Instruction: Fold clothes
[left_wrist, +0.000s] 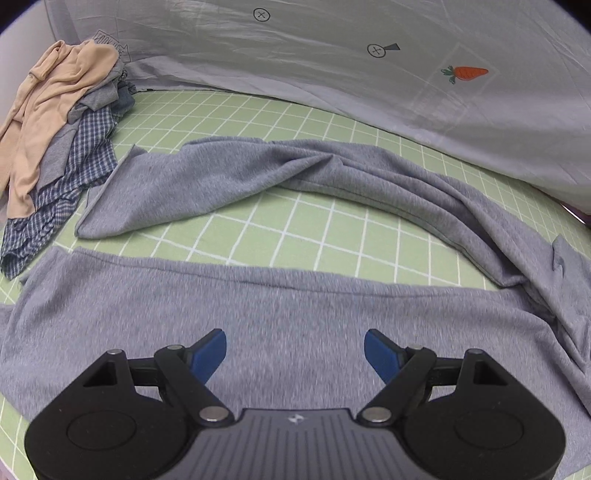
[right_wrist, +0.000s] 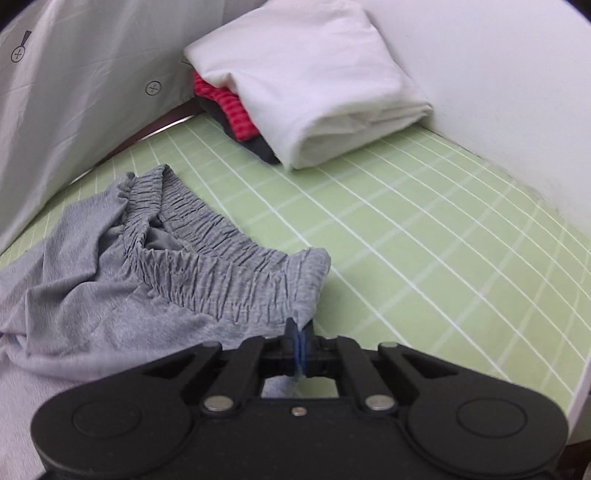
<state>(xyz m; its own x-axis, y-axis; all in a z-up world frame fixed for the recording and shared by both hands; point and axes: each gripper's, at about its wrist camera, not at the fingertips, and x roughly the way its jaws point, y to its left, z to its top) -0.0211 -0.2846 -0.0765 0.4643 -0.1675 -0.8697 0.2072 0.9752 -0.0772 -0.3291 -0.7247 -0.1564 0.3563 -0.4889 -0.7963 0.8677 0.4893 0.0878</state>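
Observation:
Grey sweatpants (left_wrist: 295, 314) lie spread on the green grid mat (left_wrist: 280, 225), one leg flat in front of me and the other leg (left_wrist: 258, 173) curving behind it. My left gripper (left_wrist: 295, 350) hovers open just above the near leg, blue pads wide apart with nothing between them. In the right wrist view the same grey sweatpants (right_wrist: 110, 295) show their gathered elastic waistband (right_wrist: 221, 273). My right gripper (right_wrist: 298, 332) is shut on the waistband's near corner, which lifts slightly off the mat (right_wrist: 424, 240).
A heap of unfolded clothes (left_wrist: 55, 147), beige, grey and blue plaid, sits at the far left. A stack of folded clothes (right_wrist: 306, 81), white over red and dark, rests at the far right corner. A grey sheet with a carrot print (left_wrist: 369, 92) hangs behind the mat.

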